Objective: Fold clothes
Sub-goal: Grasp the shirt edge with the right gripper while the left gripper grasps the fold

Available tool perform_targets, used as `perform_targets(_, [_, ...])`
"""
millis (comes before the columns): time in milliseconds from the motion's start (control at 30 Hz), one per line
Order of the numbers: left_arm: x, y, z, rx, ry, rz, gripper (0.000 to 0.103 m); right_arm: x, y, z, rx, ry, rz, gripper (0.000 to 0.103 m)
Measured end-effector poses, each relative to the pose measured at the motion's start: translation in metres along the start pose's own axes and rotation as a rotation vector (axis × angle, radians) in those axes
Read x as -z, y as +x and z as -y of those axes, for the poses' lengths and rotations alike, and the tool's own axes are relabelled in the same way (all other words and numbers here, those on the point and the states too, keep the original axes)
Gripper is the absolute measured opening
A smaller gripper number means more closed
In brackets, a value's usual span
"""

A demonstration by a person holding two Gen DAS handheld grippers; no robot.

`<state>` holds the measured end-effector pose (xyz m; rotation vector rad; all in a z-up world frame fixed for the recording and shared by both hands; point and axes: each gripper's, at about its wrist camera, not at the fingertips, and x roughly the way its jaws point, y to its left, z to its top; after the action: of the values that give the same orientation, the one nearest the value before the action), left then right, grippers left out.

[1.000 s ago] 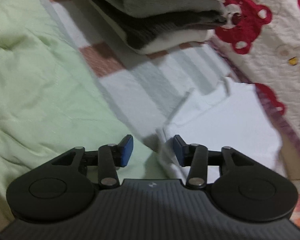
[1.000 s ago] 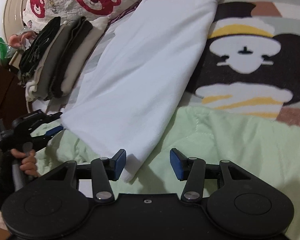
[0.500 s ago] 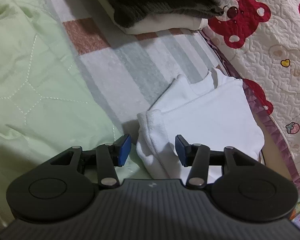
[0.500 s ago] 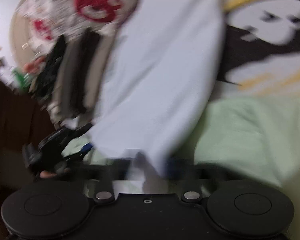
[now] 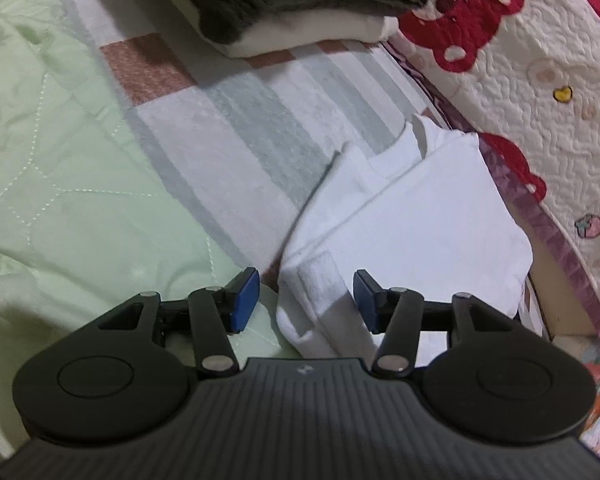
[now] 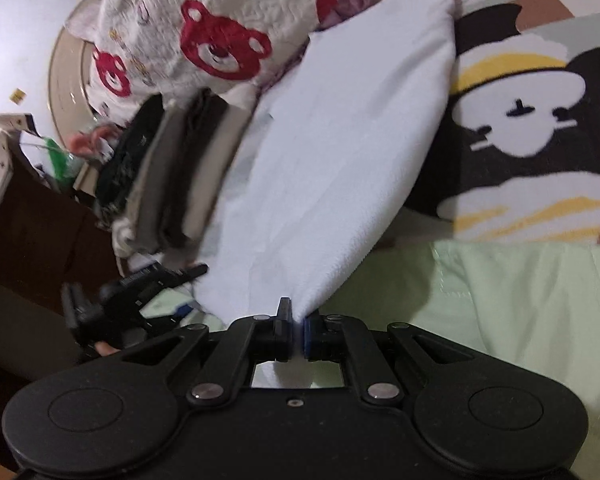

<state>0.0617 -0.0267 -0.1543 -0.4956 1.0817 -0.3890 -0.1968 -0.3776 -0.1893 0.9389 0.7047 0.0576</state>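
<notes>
A white garment (image 6: 340,168) lies lengthwise on the bed, partly folded. My right gripper (image 6: 298,334) is shut on its near corner, and the cloth rises taut from the pads. In the left wrist view the garment's other end (image 5: 412,216) shows folded layers. My left gripper (image 5: 304,300) stands open, and a rolled white edge (image 5: 324,292) lies between its blue pads (image 5: 245,294) without being clamped. The left gripper (image 6: 140,300) also shows at the lower left of the right wrist view.
A stack of folded grey, black and cream clothes (image 5: 300,8) sits beyond the garment, also seen as a stack (image 6: 168,176) in the right wrist view. A pale green quilt (image 5: 60,160) lies to the left. A bear-print quilt (image 5: 540,60) and a cartoon-pattern blanket (image 6: 520,128) border the area.
My right gripper has gone from open beside the white garment's corner to shut on it, lifting the cloth. My left gripper moved forward so the rolled edge sits between its open fingers.
</notes>
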Motion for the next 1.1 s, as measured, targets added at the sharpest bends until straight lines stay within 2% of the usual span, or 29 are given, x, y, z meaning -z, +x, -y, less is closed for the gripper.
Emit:
perform_targets(167, [0.006,0.006,0.012,0.001,0.062,-0.013,0.057,-0.002,-0.001,0.010,0.000,0.031,-0.003,0.008])
perform_targets(233, [0.011,0.010,0.021,-0.010,0.132,-0.011,0.055,0.000,0.000,0.010,0.006,0.025,-0.007,0.008])
perform_targets(267, [0.016,0.013,0.028,-0.049,0.193,0.009,0.053,0.001,0.001,0.011,0.011,0.022,-0.011,0.009])
perform_targets(367, [0.034,0.024,0.054,-0.171,0.432,0.055,0.033,0.003,0.004,0.014,0.028,0.023,-0.021,0.013])
perform_targets(400, [0.035,0.024,0.059,-0.156,0.448,0.049,0.011,0.003,0.006,0.016,0.034,0.028,-0.023,0.013])
perform_targets(500, [0.028,0.015,0.060,-0.103,0.418,0.035,0.011,-0.001,0.007,0.016,0.039,0.018,-0.039,0.009])
perform_targets(567, [0.015,0.000,0.054,-0.045,0.355,0.030,0.011,-0.010,-0.007,0.008,-0.027,0.039,-0.031,0.008])
perform_targets(633, [0.001,-0.028,0.050,0.044,0.316,0.054,0.011,-0.019,-0.021,0.000,-0.093,0.061,-0.023,0.008])
perform_targets(733, [-0.012,-0.058,0.056,0.125,0.339,0.051,0.011,-0.030,-0.042,-0.012,-0.185,0.089,-0.016,0.008])
perform_targets(867, [0.002,-0.076,0.063,0.071,0.500,0.001,0.011,-0.018,-0.053,-0.028,-0.157,0.042,-0.079,0.008])
perform_targets(967, [0.020,-0.068,0.052,0.030,0.546,-0.095,0.011,0.004,-0.049,-0.019,-0.055,0.044,-0.143,0.008])
perform_targets(1100, [0.035,-0.060,0.036,-0.007,0.585,-0.182,0.011,0.028,-0.044,0.000,-0.017,0.129,-0.204,0.008])
